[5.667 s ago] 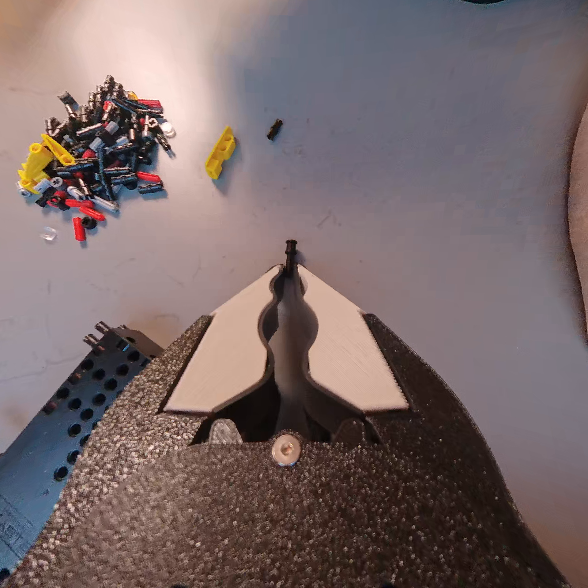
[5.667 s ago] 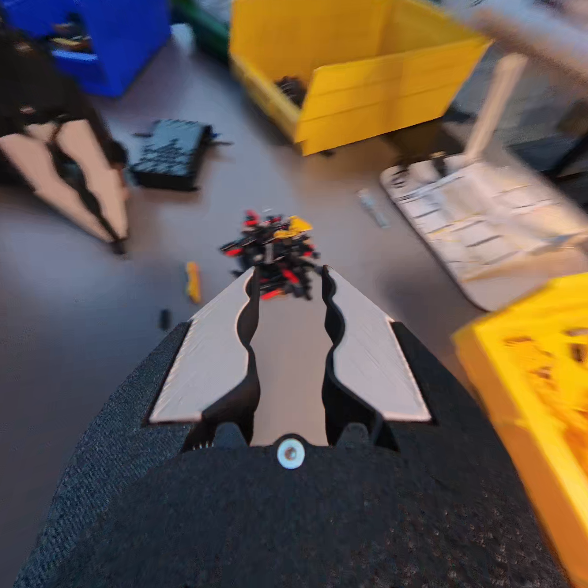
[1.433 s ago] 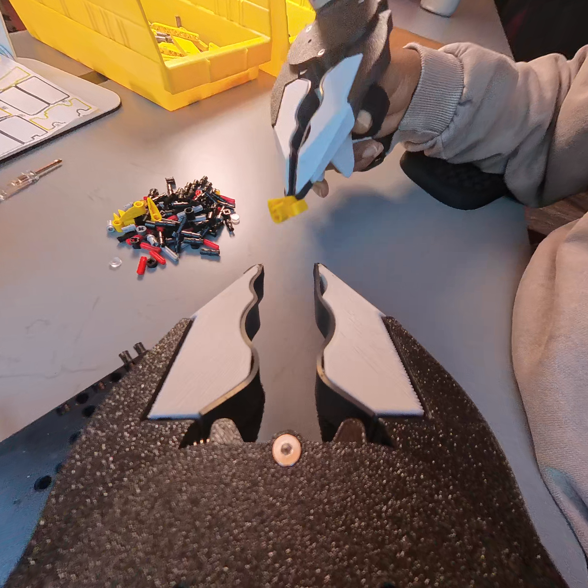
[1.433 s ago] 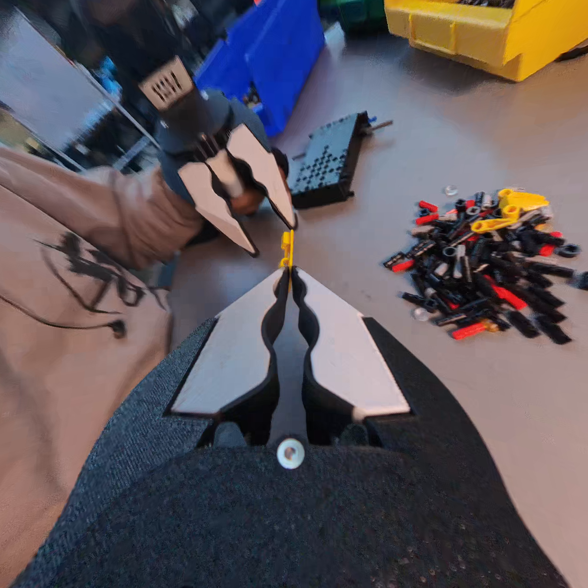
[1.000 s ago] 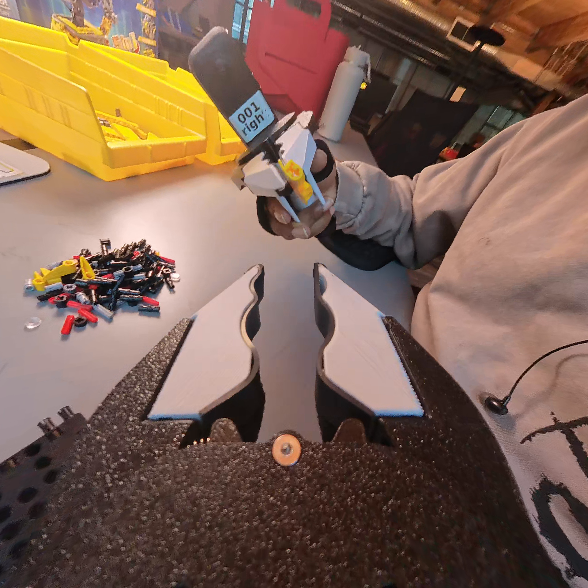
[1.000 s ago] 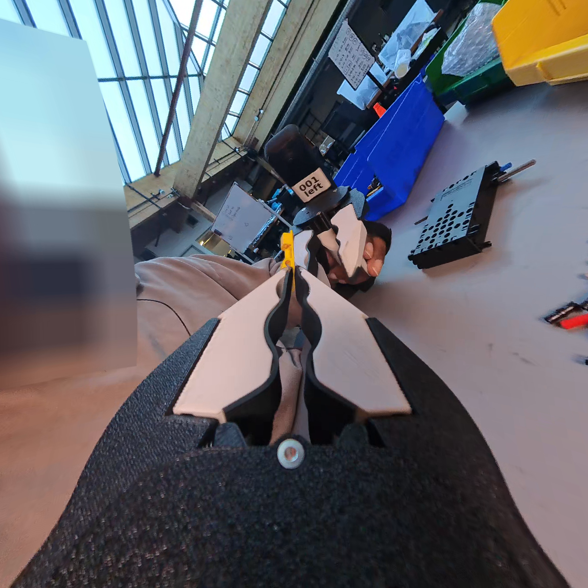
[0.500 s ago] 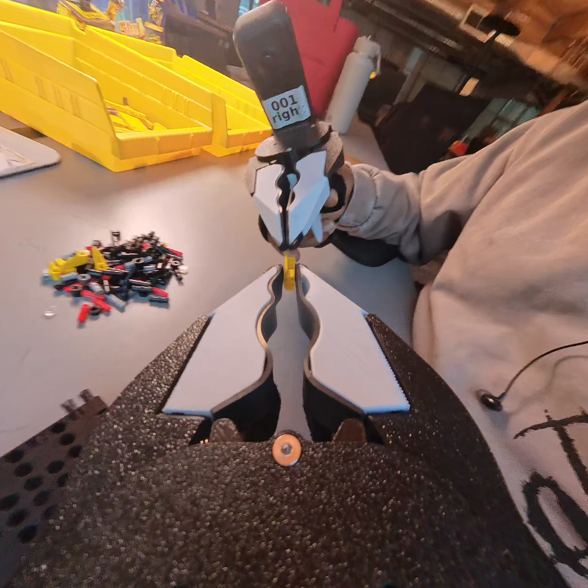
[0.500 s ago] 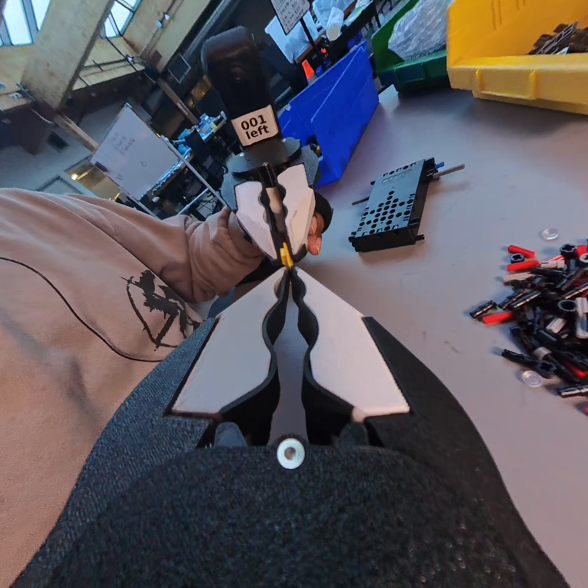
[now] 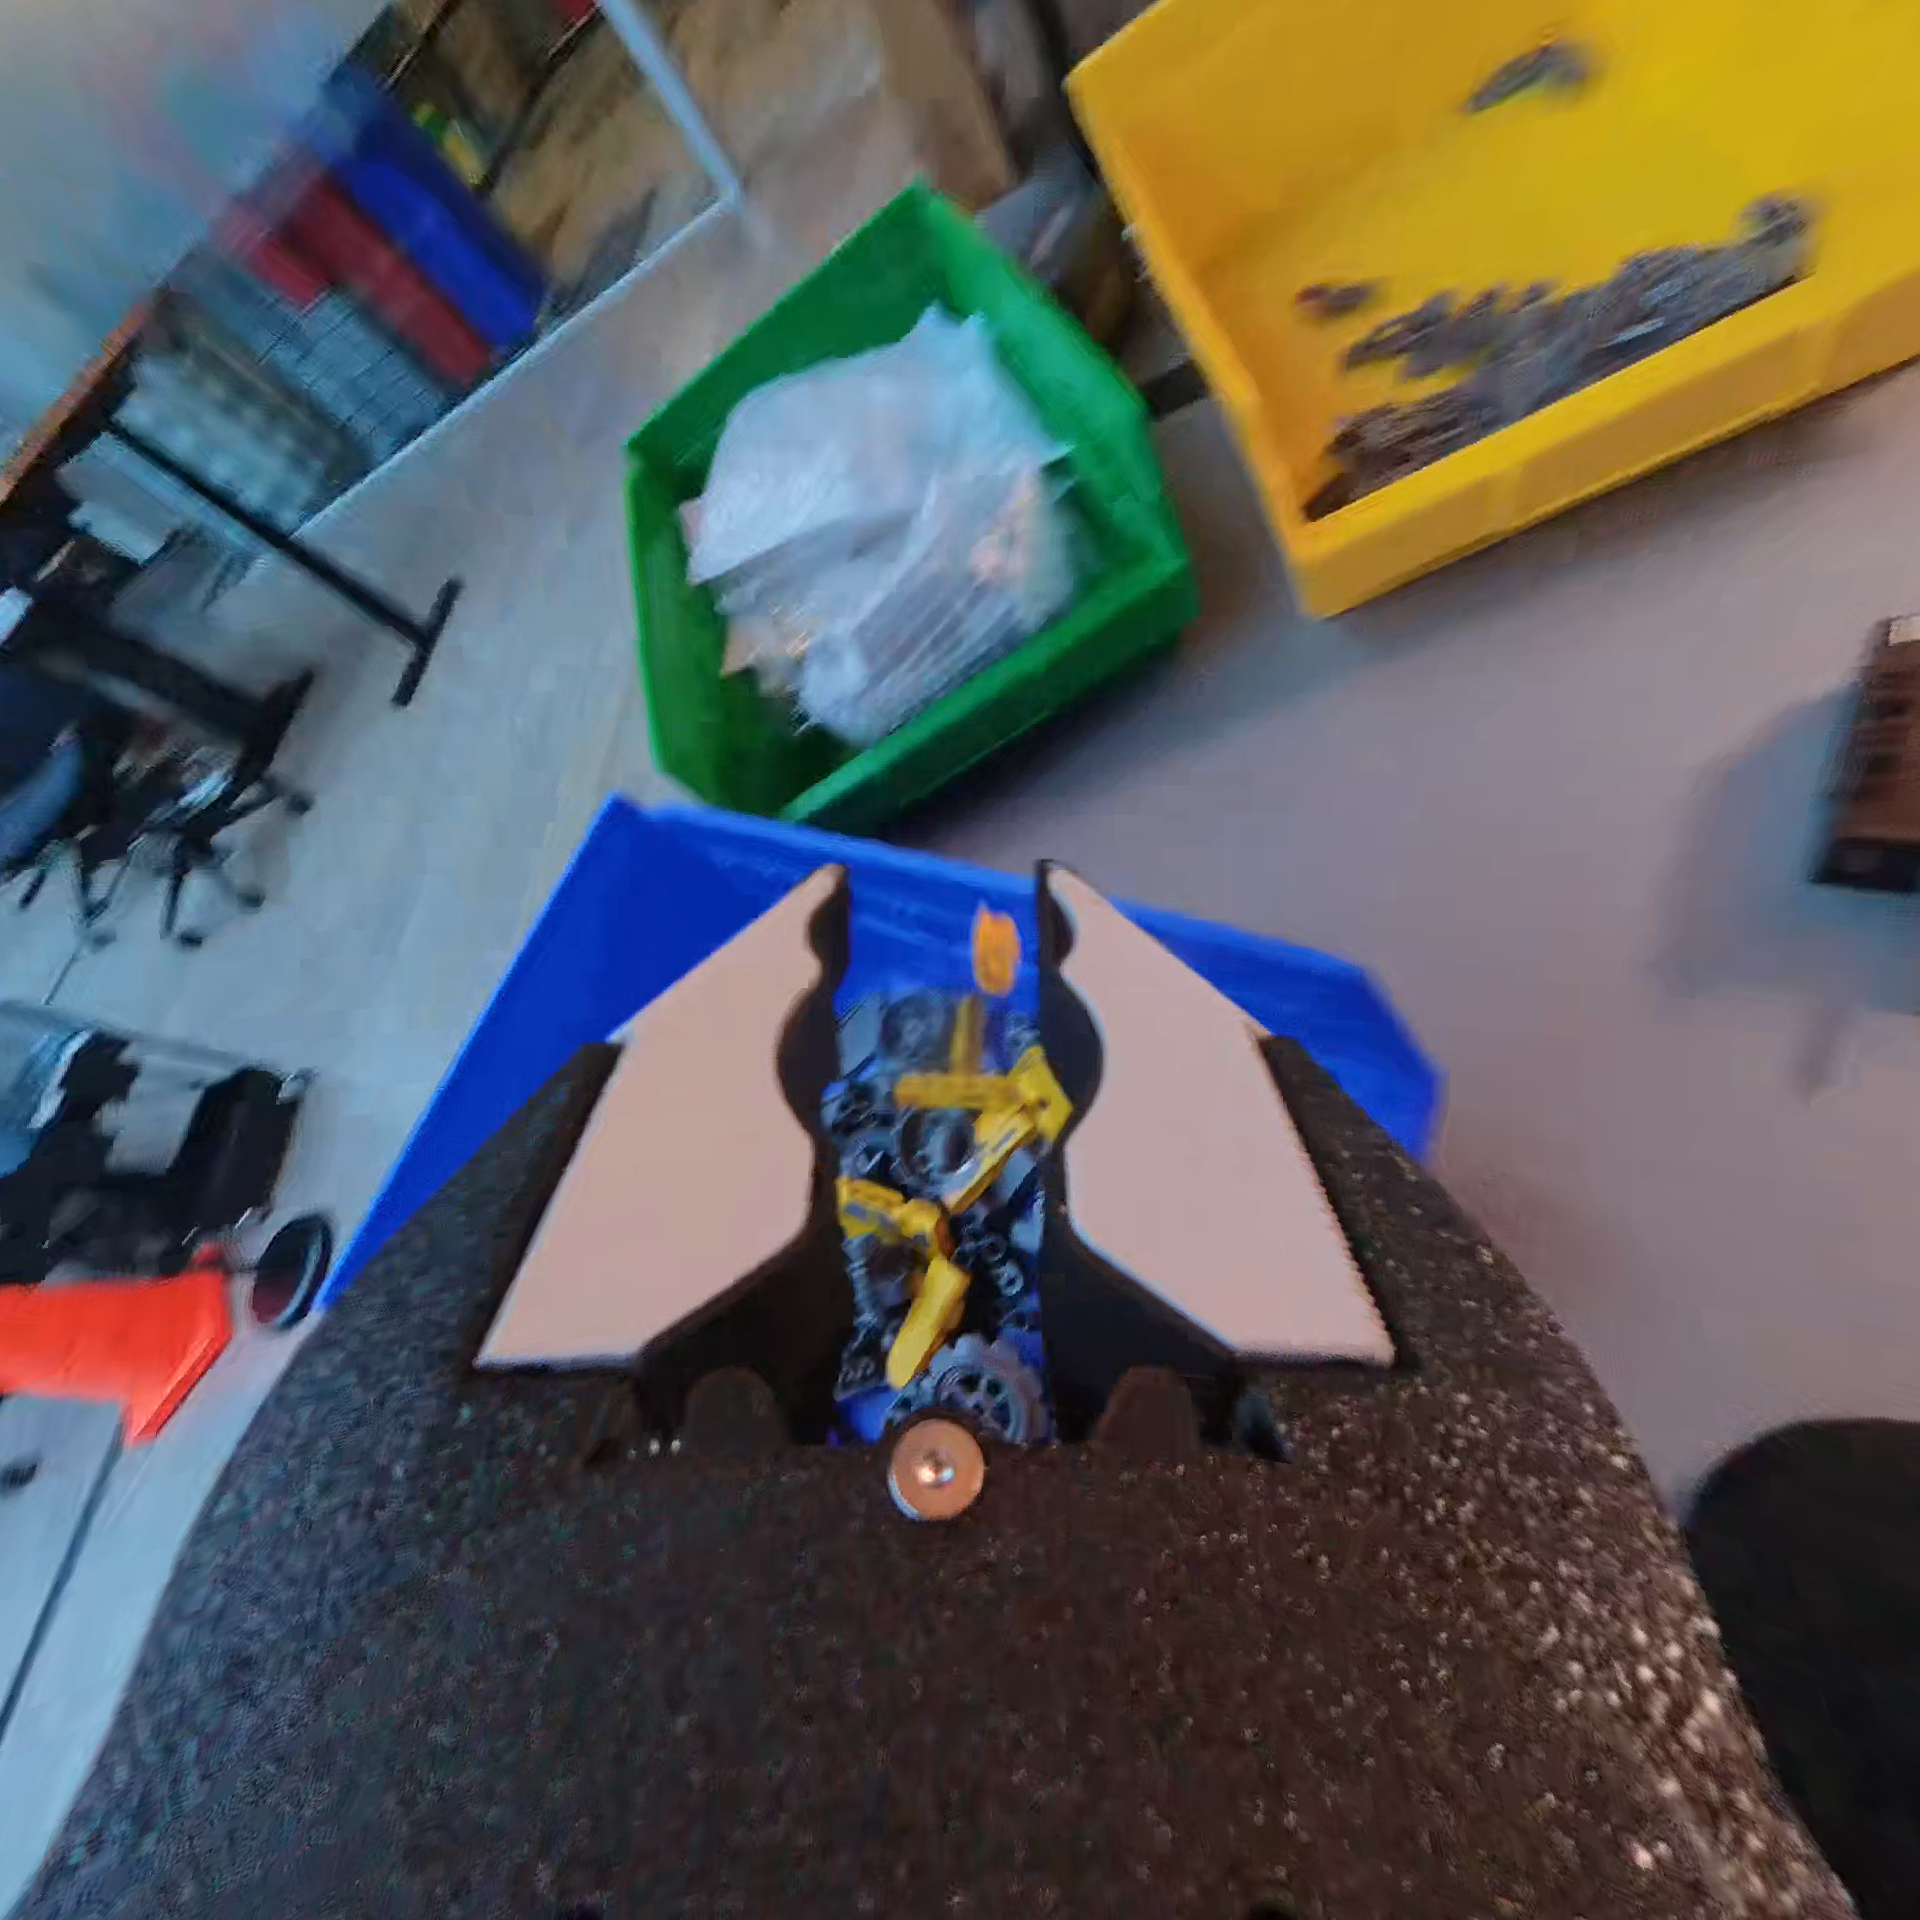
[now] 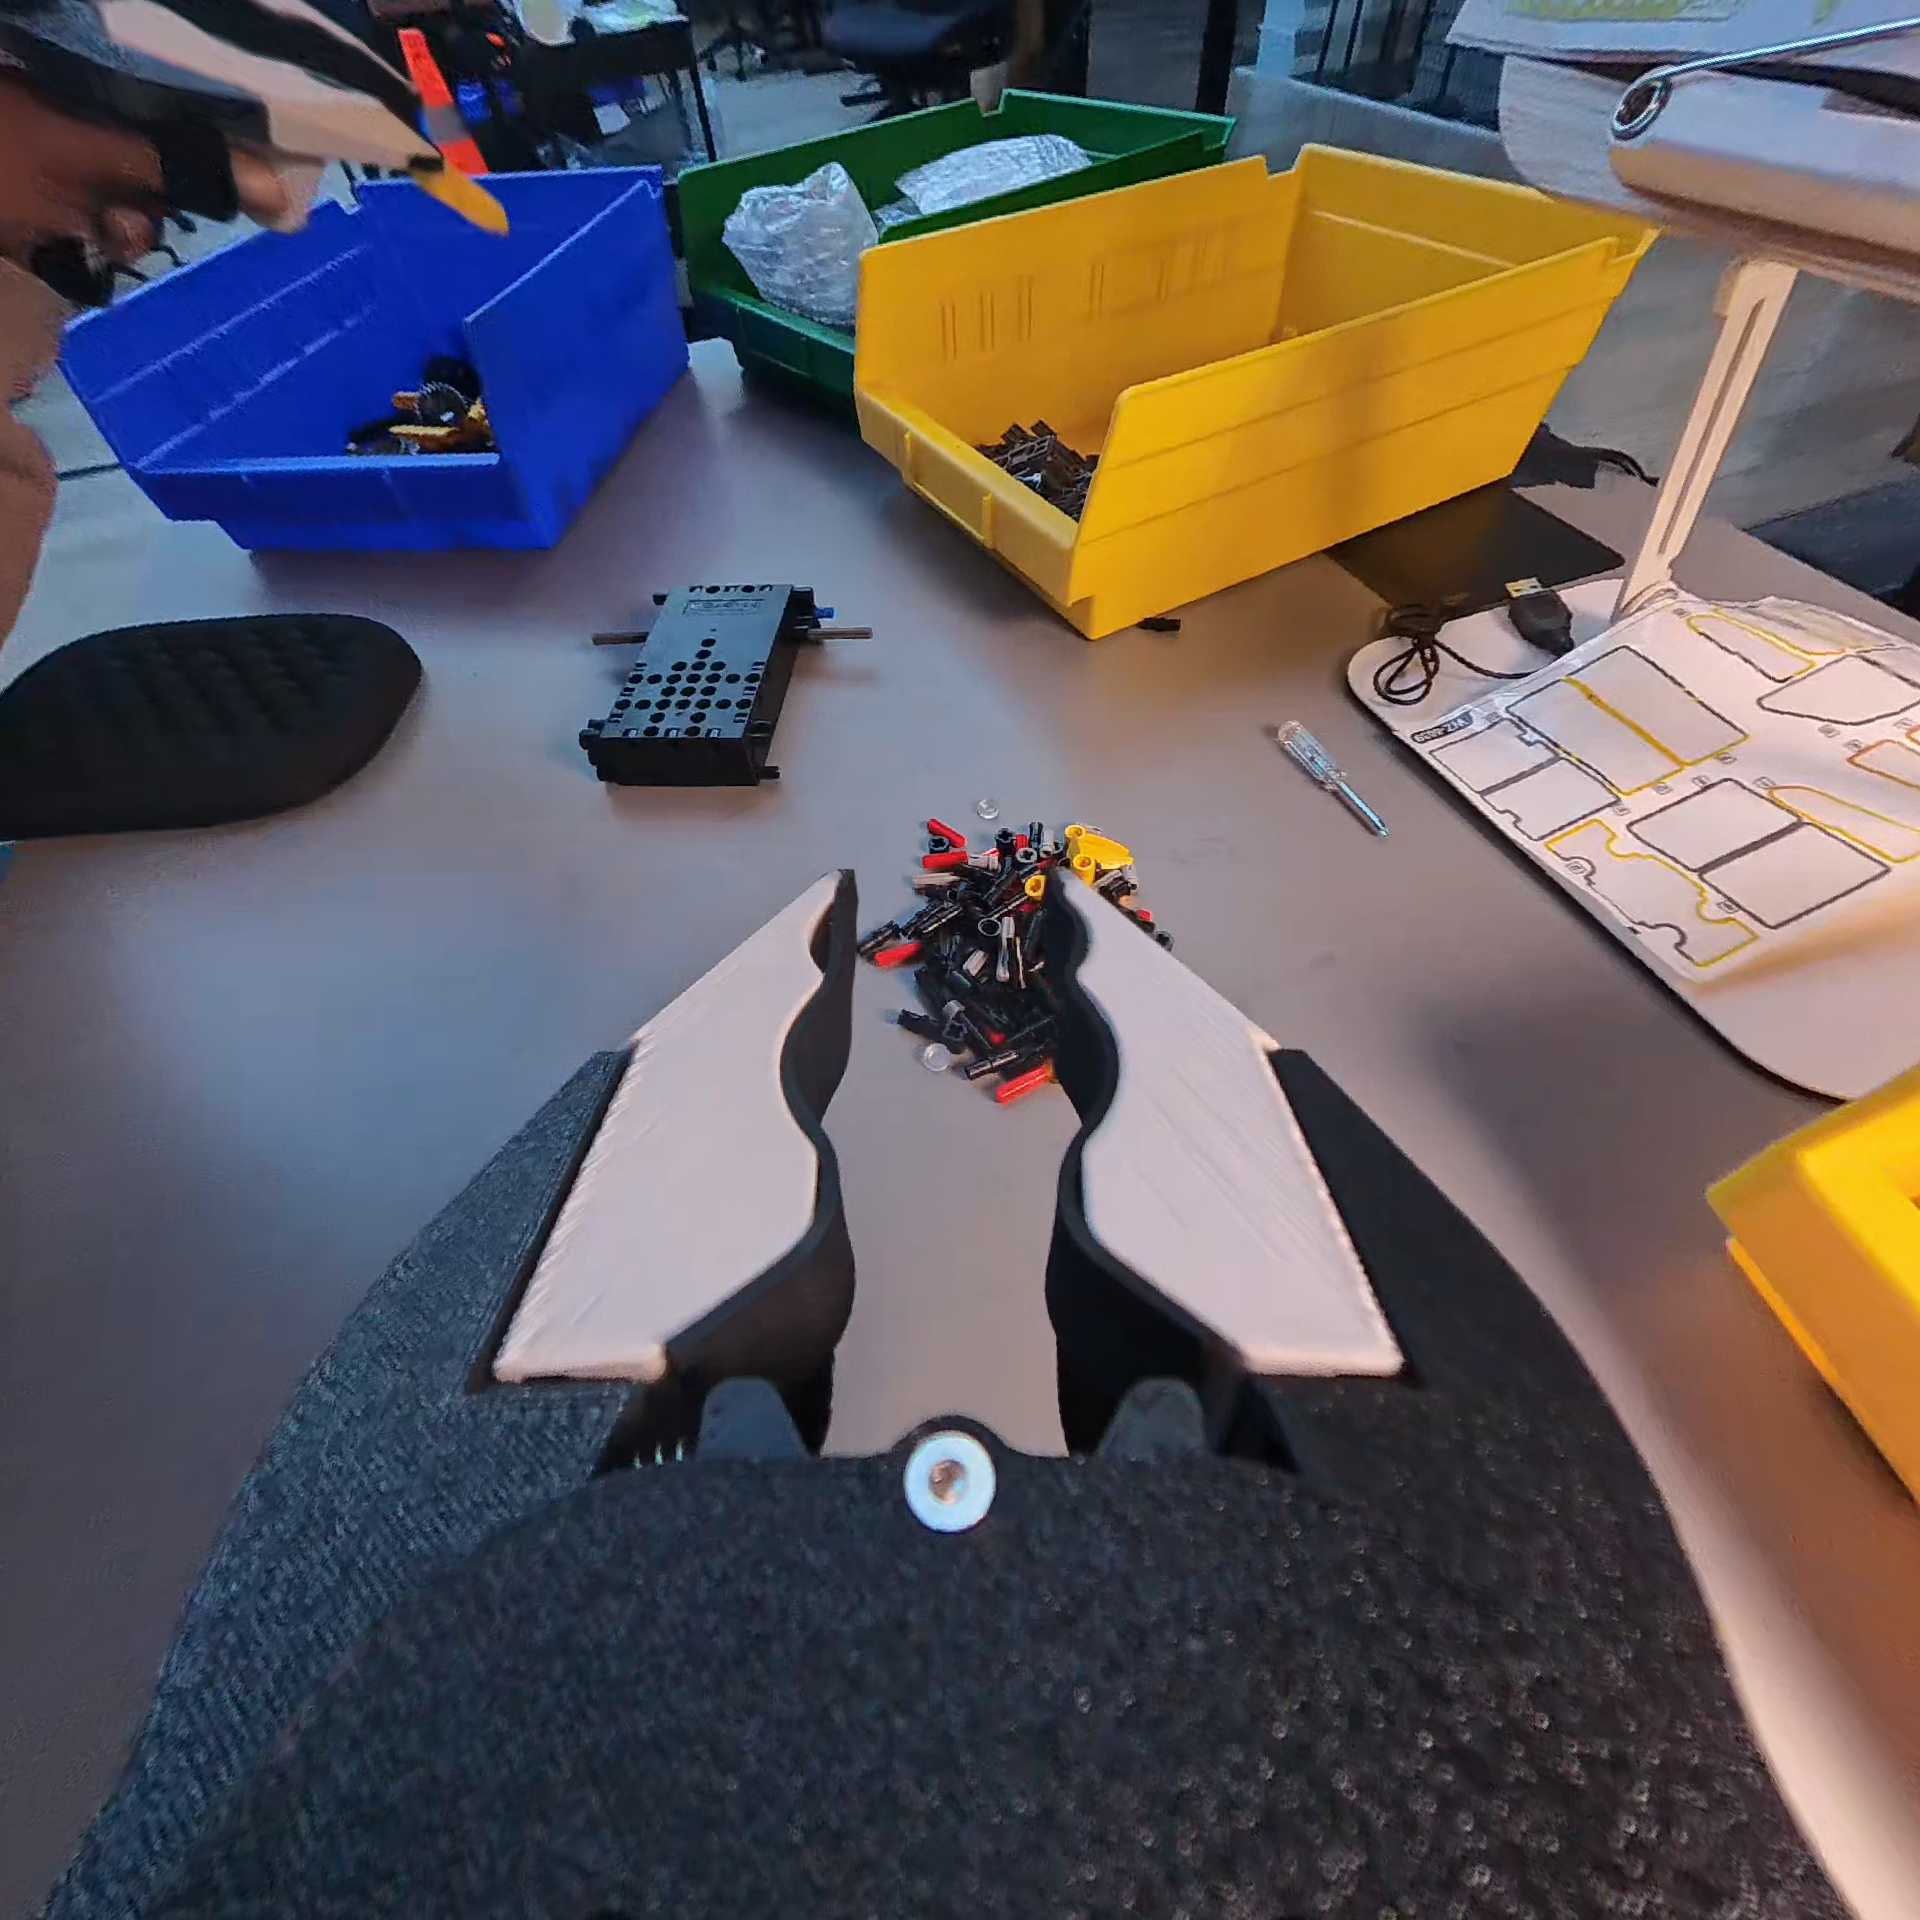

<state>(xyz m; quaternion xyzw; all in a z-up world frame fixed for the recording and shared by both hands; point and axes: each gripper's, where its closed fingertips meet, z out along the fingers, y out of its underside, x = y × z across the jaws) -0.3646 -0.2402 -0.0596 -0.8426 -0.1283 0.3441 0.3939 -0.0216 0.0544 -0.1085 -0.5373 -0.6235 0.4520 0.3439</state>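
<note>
While a small yellow piece (image 9: 995, 951) shows in mid-air between the spread fingers of the left gripper (image 9: 940, 883), touching neither, that gripper hangs wide open over the blue bin (image 9: 644, 935). Below lie yellow beams and grey gears (image 9: 940, 1205) in the bin. Beyond the blue bin stands a green bin (image 9: 1132, 623) with clear plastic bags, then a yellow bin (image 9: 1174, 208) with dark parts. Left wrist view is blurred.

Right gripper (image 10: 951, 883) also wide open, empty, low over the table (image 10: 312, 987), fingertips flanking a heap of small black, red and yellow pins (image 10: 997, 935). Beyond it: a black perforated plate (image 10: 691, 686), a small screwdriver (image 10: 1330, 764), a white printed sheet (image 10: 1683, 810).
</note>
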